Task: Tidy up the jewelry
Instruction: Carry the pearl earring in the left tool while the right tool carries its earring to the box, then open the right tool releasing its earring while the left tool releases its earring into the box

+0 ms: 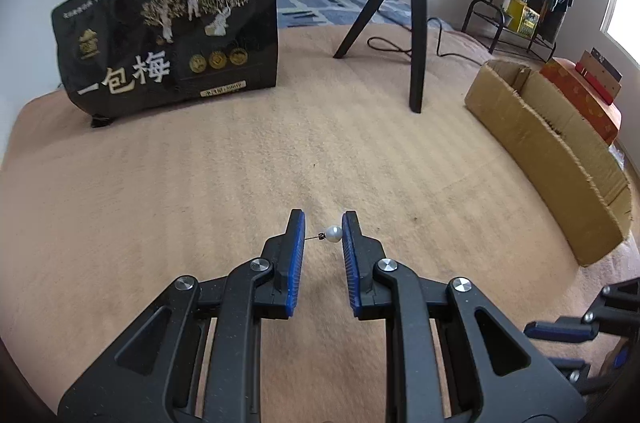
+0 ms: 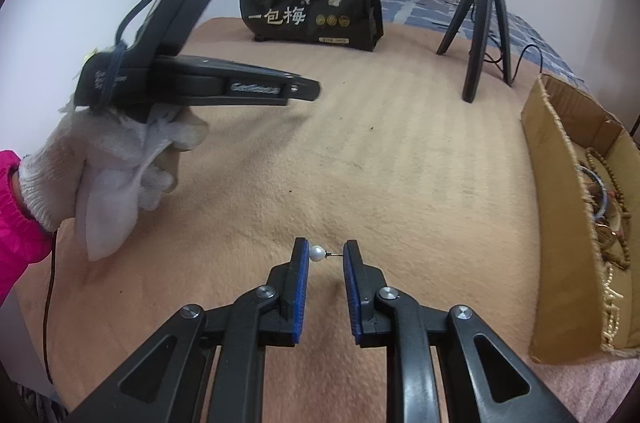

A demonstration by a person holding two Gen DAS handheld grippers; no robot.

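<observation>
Clearly "一包梅" on black bag [image 1: 168, 39].

Jewelry [image 2: 608, 223] in the cardboard box [image 2: 560, 207] blurs together (edge-cropped too)

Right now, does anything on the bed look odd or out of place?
Yes. Each gripper has a pearl stud earring spanning its open gap: left gripper with one pearl earring, right gripper with another. Also, the cardboard box has frayed, torn edges, with beaded jewelry heaped loosely inside.
</observation>
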